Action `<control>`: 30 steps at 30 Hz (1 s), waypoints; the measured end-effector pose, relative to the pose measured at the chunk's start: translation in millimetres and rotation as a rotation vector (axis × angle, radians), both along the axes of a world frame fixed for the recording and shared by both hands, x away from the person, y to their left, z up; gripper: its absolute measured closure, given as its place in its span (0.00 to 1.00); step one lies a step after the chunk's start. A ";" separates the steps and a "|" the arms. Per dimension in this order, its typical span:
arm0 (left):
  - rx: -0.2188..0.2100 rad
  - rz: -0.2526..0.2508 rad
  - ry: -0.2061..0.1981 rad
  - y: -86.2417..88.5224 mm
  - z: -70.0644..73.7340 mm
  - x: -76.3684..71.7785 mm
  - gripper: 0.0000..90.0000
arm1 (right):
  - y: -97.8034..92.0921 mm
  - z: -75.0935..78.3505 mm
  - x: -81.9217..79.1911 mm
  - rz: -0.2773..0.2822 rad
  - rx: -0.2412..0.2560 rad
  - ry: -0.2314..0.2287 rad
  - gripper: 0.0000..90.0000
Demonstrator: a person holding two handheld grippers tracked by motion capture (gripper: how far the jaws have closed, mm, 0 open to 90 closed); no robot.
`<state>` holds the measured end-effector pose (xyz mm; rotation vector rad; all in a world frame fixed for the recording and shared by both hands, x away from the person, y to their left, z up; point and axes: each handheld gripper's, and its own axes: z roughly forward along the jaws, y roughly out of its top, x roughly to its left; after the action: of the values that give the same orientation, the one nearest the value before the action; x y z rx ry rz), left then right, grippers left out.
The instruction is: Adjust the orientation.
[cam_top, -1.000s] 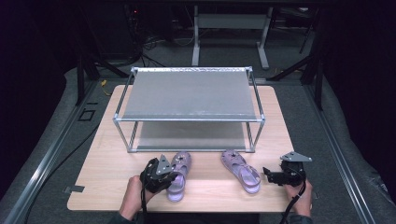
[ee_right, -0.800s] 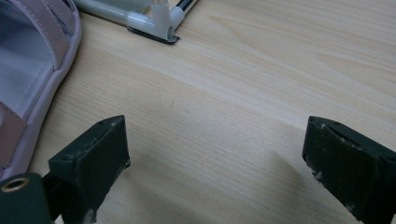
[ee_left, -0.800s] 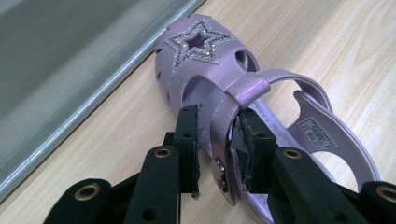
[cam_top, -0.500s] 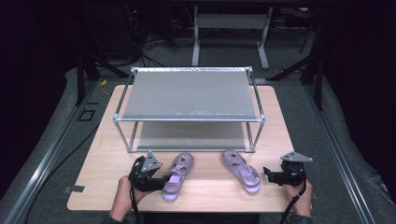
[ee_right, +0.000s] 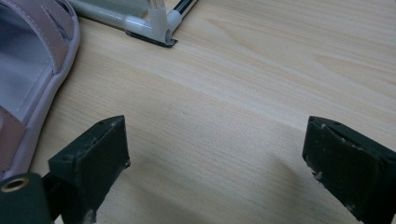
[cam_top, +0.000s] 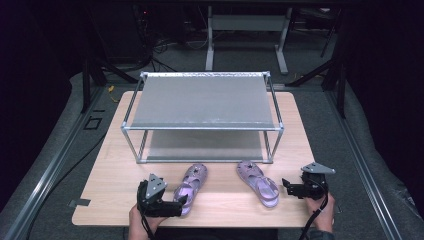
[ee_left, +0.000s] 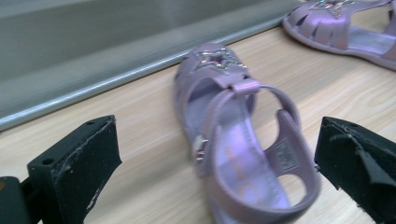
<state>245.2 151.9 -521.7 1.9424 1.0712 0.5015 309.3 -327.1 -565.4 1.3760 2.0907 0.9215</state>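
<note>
Two lilac sandals lie on the wooden table (cam_top: pixel 107 187) in front of a metal shoe rack (cam_top: pixel 202 117). The left sandal (cam_top: pixel 191 184) (ee_left: pixel 233 140) points its toe at the rack. My left gripper (cam_top: pixel 178 204) (ee_left: pixel 215 140) is open at its heel end, with the heel strap between the two wide-apart jaws and not touching either. The right sandal (cam_top: pixel 258 182) (ee_right: pixel 28 70) lies to the left of my right gripper (cam_top: pixel 287 186) (ee_right: pixel 215 140). That gripper is open over bare wood and holds nothing.
The rack has two grey shelves, and its lower one (cam_top: pixel 200 145) is bare. Its front right foot (ee_right: pixel 156 25) stands just beyond the right gripper. A person's hands (cam_top: pixel 320 210) hold both grippers at the table's near edge. Dark floor and stands surround the table.
My left gripper drew back to the left from the left sandal, then swung low behind its heel. The sandals and the right gripper have stayed put.
</note>
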 end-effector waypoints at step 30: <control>0.095 -0.092 0.060 -12.0 -31.7 6.6 0.17 | 0.0 0.0 0.1 -0.002 -0.001 -0.001 0.07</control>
<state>251.8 139.9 -553.3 2.0920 1.0061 0.4526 309.3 -327.1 -565.4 1.3764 2.0881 0.9207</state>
